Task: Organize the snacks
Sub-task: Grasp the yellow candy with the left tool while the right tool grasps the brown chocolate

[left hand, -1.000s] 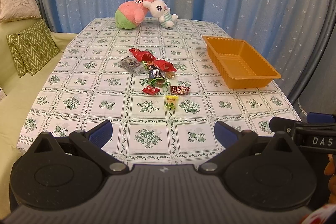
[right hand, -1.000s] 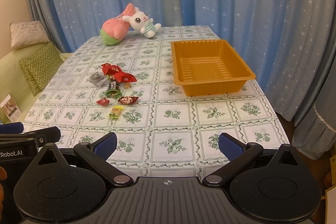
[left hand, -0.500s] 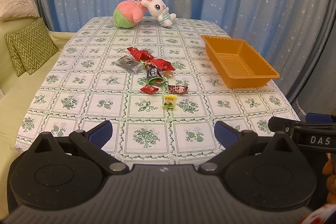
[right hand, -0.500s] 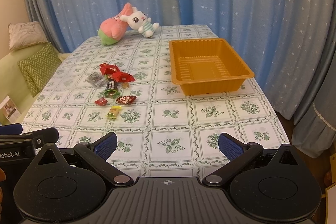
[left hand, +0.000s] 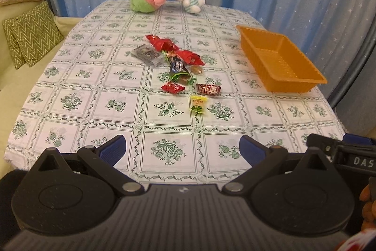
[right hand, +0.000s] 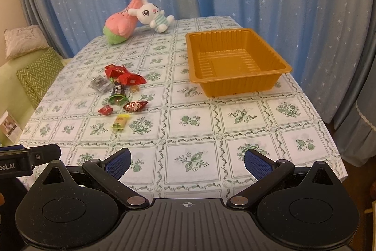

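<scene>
I log both my left gripper (left hand: 182, 151) and right gripper (right hand: 187, 162) spread wide and holding nothing, snack wrappers (right hand: 121, 88) scattered left of the empty orange tray (right hand: 235, 80).

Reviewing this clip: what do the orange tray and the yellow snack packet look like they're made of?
Orange tray: probably thin moulded plastic, going by its ribbed walls and glossy sheen. Yellow snack packet: likely printed plastic film, shiny with crimped ends; too small to be sure.

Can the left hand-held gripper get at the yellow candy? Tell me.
Probably yes: the left hand-held gripper is open, the yellow candy lies nearest, apart from the other snacks, with bare tablecloth between.
</scene>
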`<state>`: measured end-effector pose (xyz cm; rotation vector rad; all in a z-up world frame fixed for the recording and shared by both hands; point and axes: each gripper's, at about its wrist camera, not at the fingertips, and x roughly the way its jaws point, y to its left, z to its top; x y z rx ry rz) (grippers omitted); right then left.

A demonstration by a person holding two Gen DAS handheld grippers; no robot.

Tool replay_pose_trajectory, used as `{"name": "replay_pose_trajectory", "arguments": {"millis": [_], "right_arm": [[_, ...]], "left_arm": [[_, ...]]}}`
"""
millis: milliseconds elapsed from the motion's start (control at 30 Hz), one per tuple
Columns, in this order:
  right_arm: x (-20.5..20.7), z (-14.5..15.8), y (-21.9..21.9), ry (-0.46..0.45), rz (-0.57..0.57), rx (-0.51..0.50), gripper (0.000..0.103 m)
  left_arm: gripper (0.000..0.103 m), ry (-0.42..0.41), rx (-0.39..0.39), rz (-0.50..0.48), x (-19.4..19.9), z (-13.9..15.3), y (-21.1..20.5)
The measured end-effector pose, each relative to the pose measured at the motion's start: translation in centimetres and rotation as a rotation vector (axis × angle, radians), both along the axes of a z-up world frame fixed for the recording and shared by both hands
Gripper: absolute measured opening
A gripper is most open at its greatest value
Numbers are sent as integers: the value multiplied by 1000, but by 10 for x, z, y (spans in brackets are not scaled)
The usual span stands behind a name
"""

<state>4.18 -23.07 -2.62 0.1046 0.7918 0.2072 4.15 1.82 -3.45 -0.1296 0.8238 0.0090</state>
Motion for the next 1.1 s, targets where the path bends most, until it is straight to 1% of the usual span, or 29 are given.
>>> {"name": "replay_pose_trajectory", "arguments": {"millis": [33,133,200,233,267,300,367,433,467,533,567,633,700,767,867,900,1000,1100], "right_arm": [[3,-2,0,-1,-2,-1,102],[14,-8,0,-2,-10,-2,102],[24,-14,2,4,-7,-5,101],[29,-17,3,7,-4,-6,94],[35,-21,4,13,3,-4,89],[40,-25,5,22,8,-1,86],[53,-33,7,36,11,3,85],[63,-39,9,37,13,-1,85],[68,-41,10,38,14,-2,85],[78,-47,11,47,11,-5,85],[83,-50,11,51,10,-4,85],[90,-55,12,59,12,-5,85],[97,-59,14,66,18,-5,85],[102,-63,16,71,25,-9,85],[109,-69,20,81,42,-18,85],[111,-71,22,83,48,-22,84],[116,-74,27,85,74,-25,84],[124,-76,42,71,145,-25,84]], "left_arm": [[96,8,1,-4,6,-4,1],[91,24,1,-23,26,-18,0],[90,24,-5,-38,40,-26,0],[90,25,-4,-45,47,-30,-1],[90,22,-4,-53,54,-34,-3],[88,18,-3,-62,60,-38,-4],[84,12,4,-82,74,-46,-7],[76,12,15,-103,89,-55,-11],[74,14,18,-113,97,-60,-13],[62,22,21,-131,111,-69,-16],[59,25,24,-137,117,-73,-17],[45,27,29,-151,128,-79,-20],[39,30,37,-167,135,-85,-22],[38,37,46,-182,141,-90,-24],[20,42,75,-201,146,-94,-27],[18,43,78,-207,145,-93,-27],[18,44,84,-204,142,-89,-21],[18,31,88,-185,137,-81,-9]]}}
